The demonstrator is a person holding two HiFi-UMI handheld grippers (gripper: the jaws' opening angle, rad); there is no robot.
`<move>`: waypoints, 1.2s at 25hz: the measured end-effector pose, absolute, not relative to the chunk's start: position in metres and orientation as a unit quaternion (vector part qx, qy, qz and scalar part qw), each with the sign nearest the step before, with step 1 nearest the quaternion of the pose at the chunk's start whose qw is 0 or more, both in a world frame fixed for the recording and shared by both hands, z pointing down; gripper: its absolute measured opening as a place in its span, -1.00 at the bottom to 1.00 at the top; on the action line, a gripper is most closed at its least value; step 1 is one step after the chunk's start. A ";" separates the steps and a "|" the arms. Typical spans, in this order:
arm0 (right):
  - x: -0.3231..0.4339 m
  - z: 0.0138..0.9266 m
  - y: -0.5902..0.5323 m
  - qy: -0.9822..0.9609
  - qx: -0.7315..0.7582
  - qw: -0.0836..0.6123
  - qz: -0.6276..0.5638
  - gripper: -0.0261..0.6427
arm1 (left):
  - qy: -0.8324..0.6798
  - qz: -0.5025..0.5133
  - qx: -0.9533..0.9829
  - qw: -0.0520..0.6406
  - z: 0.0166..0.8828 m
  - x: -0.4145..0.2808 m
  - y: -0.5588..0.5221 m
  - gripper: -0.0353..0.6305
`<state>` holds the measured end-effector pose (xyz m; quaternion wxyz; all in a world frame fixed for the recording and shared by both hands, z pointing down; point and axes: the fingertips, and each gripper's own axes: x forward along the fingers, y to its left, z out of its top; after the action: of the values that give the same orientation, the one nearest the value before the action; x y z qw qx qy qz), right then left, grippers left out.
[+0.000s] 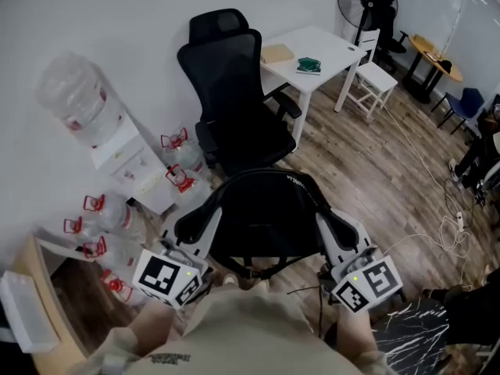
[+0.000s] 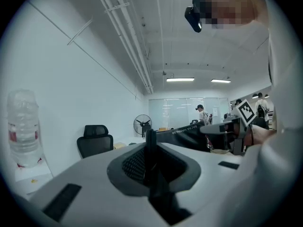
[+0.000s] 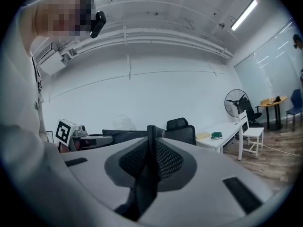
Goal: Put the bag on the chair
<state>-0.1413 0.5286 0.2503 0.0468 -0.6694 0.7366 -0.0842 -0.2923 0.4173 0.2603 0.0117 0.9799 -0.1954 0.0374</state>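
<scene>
I hold a black bag [image 1: 266, 219] up between both grippers, close in front of me. My left gripper [image 1: 205, 220] is shut on the bag's left edge, its jaws pinching a thin black strap [image 2: 150, 151]. My right gripper [image 1: 325, 225] is shut on the right edge, clamped on a black strap [image 3: 151, 148]. The black office chair [image 1: 234, 100] stands just beyond the bag, against the wall, seat facing me. It also shows in the left gripper view [image 2: 95, 143] and, behind the bag, in the right gripper view [image 3: 182, 128]. The bag's lower part is hidden by my body.
A white table [image 1: 328, 47] with a green book [image 1: 309, 66] stands right of the chair, with a white chair [image 1: 375, 78] and a fan [image 1: 367, 2] beyond it. A water dispenser [image 1: 101, 119] and several water bottles [image 1: 101, 225] crowd the left. Cables [image 1: 441, 233] lie on the wooden floor.
</scene>
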 end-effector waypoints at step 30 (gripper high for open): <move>-0.100 0.274 0.520 0.726 -0.681 0.040 -0.091 -0.75 | -0.190 0.046 0.980 0.024 0.284 -0.247 0.403 -0.70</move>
<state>-0.0997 0.5195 0.2736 0.0396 -0.6810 0.7256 -0.0906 -0.2470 0.4031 0.2843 0.0241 0.9804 -0.1900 0.0457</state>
